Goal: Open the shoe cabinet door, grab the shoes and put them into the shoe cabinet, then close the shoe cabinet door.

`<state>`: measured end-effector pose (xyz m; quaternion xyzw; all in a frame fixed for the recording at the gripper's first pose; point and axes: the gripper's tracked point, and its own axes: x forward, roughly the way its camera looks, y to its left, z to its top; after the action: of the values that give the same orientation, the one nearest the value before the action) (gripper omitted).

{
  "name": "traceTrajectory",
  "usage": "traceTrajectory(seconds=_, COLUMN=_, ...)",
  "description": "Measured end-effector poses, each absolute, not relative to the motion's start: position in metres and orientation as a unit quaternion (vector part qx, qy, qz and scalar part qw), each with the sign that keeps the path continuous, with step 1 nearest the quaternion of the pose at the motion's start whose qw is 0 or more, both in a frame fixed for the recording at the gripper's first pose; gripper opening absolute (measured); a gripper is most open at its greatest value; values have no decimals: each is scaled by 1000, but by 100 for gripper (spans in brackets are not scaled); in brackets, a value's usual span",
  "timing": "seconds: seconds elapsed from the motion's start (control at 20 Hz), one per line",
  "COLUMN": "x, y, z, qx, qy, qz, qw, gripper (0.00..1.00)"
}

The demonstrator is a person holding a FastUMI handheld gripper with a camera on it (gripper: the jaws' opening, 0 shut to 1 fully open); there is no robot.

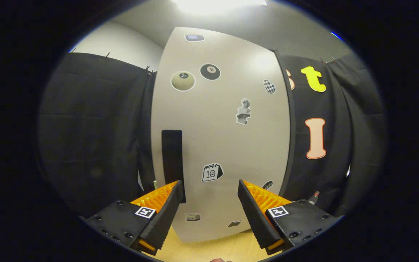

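Note:
The shoe cabinet door (220, 134) is a tall pale panel covered with small stickers, standing upright just beyond my fingers and shut against the cabinet. A dark vertical handle (172, 160) runs down its left side. My gripper (209, 187) is open, its two fingers spread wide with nothing between them. The left fingertip (175, 189) sits right by the lower end of the handle; whether it touches is unclear. The cabinet's inside is hidden behind the door.
A light wooden floor (209, 249) shows under the fingers in front of the cabinet. Black cloth walls (93, 131) hang on both sides of the cabinet. A bright ceiling light (216, 5) glares above.

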<state>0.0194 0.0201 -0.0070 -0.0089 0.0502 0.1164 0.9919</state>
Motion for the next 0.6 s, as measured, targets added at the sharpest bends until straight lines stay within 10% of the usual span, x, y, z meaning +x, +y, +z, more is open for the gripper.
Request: traceTrajectory(seconds=0.6, x=-25, y=-10, z=-21, qx=-4, qy=74, qz=104, qw=992, gripper=96)
